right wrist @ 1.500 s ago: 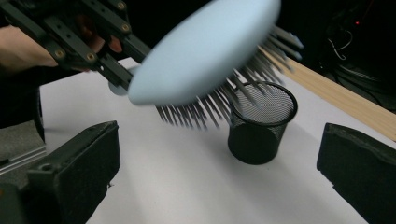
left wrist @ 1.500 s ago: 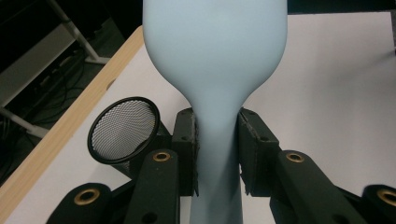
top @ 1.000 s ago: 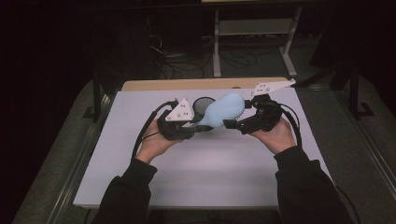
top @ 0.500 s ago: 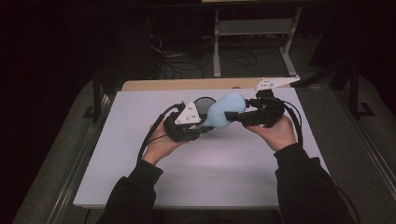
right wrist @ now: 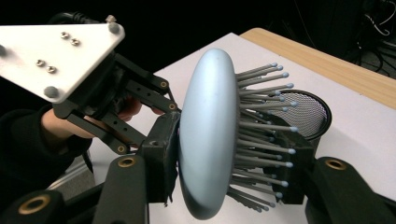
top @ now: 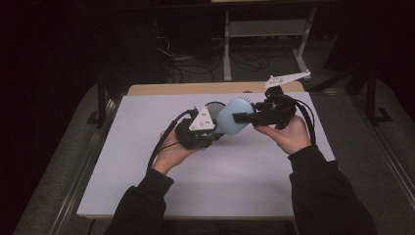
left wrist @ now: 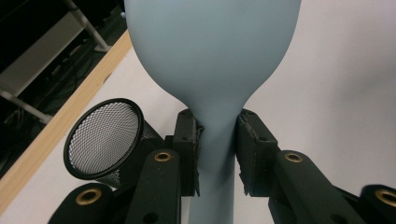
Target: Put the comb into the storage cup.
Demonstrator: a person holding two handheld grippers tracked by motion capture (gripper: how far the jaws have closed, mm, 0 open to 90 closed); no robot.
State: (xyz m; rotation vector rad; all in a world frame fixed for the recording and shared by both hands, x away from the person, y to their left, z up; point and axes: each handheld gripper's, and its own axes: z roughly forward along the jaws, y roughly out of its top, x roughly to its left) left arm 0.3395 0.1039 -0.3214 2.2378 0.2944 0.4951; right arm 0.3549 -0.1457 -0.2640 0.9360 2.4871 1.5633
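Clamping the blue hairbrush, the left tool pinches its neck while the right tool's just-closing jaws squeeze its head.

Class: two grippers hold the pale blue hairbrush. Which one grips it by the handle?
The left gripper: its fingers clamp the hairbrush at its narrow handle. The right gripper clamps the bristled head.

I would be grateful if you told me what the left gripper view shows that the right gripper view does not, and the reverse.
Left gripper view alone: the hairbrush's narrow handle clamped between the left gripper's jaws, and its smooth back. Right gripper view alone: the bristles, the right gripper, whose jaws have just been closing, shut across the brush head, and the left gripper's grey plate. Both: the brush, the black mesh cup and the white table.
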